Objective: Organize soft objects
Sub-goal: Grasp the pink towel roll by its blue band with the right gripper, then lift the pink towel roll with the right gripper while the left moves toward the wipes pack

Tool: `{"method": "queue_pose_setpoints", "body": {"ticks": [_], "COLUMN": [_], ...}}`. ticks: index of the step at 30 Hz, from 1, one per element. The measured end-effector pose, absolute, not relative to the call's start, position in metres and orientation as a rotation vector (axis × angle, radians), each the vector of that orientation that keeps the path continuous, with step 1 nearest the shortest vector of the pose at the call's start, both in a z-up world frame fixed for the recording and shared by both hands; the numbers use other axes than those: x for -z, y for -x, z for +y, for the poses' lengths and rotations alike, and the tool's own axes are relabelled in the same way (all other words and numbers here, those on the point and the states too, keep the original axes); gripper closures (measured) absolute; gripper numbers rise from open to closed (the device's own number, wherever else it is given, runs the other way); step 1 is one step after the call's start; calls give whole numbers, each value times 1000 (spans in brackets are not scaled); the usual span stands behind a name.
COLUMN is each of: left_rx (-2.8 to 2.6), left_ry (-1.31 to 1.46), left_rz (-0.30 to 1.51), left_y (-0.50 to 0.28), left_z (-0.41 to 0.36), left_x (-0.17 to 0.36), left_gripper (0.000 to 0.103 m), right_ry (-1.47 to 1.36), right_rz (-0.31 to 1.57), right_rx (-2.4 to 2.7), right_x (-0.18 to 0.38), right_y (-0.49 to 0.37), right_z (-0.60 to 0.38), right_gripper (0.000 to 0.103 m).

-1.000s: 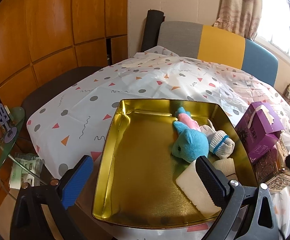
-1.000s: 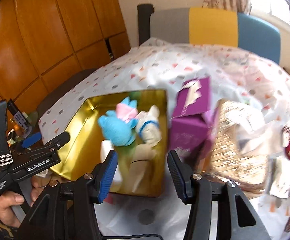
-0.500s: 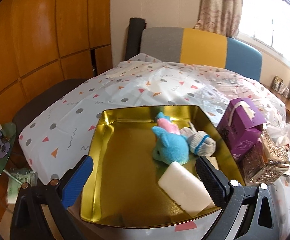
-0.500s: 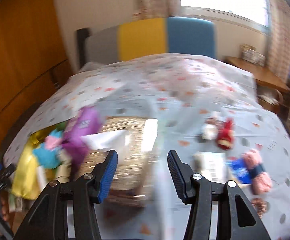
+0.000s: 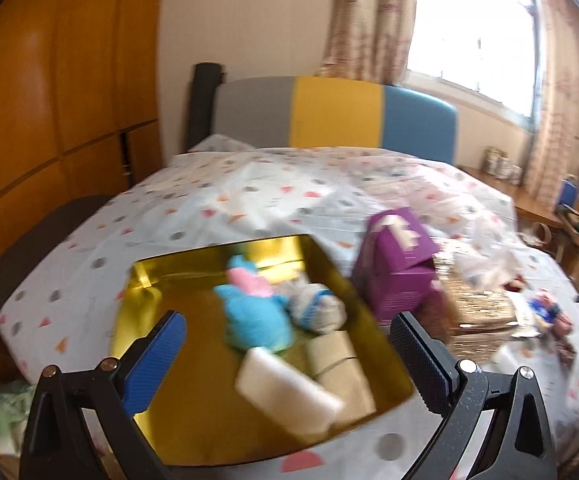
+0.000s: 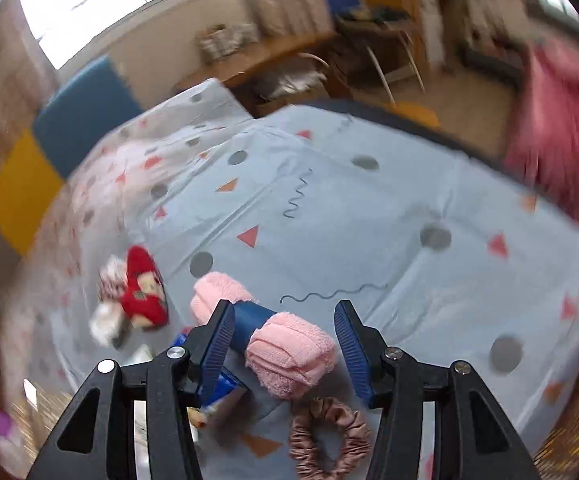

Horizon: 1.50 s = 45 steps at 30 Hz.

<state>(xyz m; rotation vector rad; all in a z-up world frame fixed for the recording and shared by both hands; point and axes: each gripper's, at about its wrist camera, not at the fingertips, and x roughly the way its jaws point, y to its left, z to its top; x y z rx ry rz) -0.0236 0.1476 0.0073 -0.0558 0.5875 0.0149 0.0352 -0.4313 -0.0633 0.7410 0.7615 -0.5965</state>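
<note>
In the left wrist view a gold tin tray [image 5: 193, 412] sits on the patterned tablecloth. It holds a blue plush toy [image 5: 255, 322], a pink plush [image 5: 247, 280], a white knit item with a blue stripe [image 5: 317, 308], a white sponge [image 5: 285, 392] and a tan block [image 5: 337, 364]. My left gripper [image 5: 285, 352] is open and empty, above the tray's near side. In the right wrist view my right gripper [image 6: 285, 334] is open, its jaws either side of a pink fluffy roll with a blue band [image 6: 285, 344]. A red plush [image 6: 141, 284] and a pink scrunchie [image 6: 329, 436] lie nearby.
A purple box [image 5: 399, 256] and a glittery gold box [image 5: 477, 312] stand right of the tray. A grey, yellow and blue chair back [image 5: 337, 114] is at the table's far side. The table edge [image 6: 409, 120] and a wooden desk lie beyond in the right wrist view.
My right gripper has swung right, from over the tray and boxes to the pink roll. My left gripper has pulled back and turned right; the tray looks smaller.
</note>
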Motion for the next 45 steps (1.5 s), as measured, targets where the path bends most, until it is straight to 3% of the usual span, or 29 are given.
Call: {"method": "queue_pose_setpoints", "body": {"ticks": [11,13,21,26,31,34,45], "left_rx": [154,214,467,585,682,757,694], "left_ry": [17,-8,-128,-163,-157,-169,-245], "left_rz": [649,673,627,575,544,584,842], "left_y": [17,19,40,48,45,37,-11], "left_z": [92,75,25,-4,-37,-65,-159], "left_x": [-14,-12,-21,-36,-51,-50,-13], "left_gripper": [0,0,0,0,0,0,0], "right_ry": [-887,-878,-638,-310,-312,-265,-520], "right_rz": [805,828,900,1035,1150,1125,1124], "right_rx": [511,488,492,453,403,490,500], "right_x": [81,84,74,81,111,105,109], "right_y": [-34,-40,-61,-99,-110,-104,-86], "right_z": [-436,-434,-414,-398,-401,-407,-443], "right_gripper": [50,46,44,42,41,54,52]}}
